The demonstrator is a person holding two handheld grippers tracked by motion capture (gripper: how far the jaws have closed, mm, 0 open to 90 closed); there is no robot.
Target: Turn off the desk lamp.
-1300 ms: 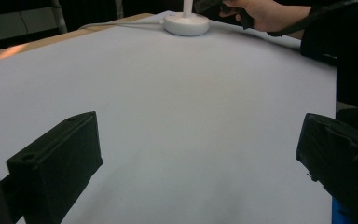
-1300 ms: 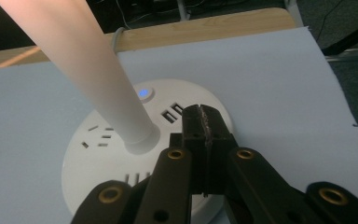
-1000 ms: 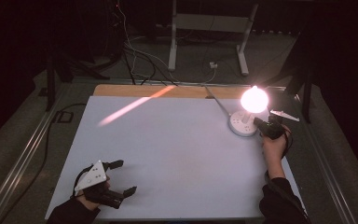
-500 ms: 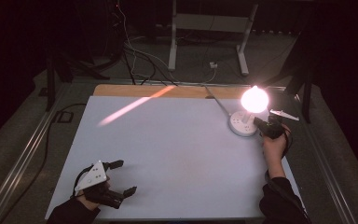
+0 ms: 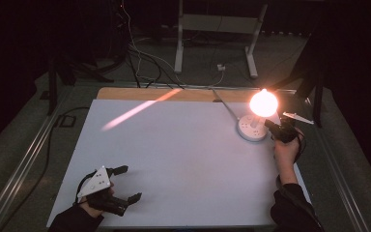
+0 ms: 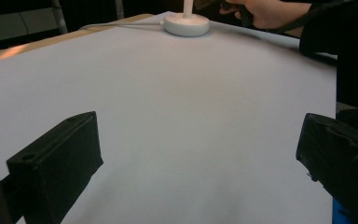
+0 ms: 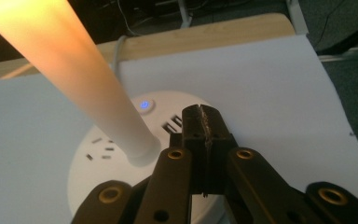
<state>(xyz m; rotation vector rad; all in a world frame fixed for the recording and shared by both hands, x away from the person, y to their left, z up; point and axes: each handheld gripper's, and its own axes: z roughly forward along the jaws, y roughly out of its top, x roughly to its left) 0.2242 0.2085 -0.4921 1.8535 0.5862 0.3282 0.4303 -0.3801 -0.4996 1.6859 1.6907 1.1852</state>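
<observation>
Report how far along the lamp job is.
Done, by the look of it: the lamp glows and the button on its base is lit blue. In hand: the right hand-held gripper, jaws shut, hovers over that base. Left: drawing it away. The left hand-held gripper rests open.

A dark lab or recording studio is suggested. A white counter (image 5: pixel 174 159) is set on a bare grey floor (image 5: pixel 19 159), loose cables (image 5: pixel 140 58) are trailed behind it, and a metal stand (image 5: pixel 212 29) is seen at the back. Light is given by a single lamp (image 5: pixel 258 113).
</observation>
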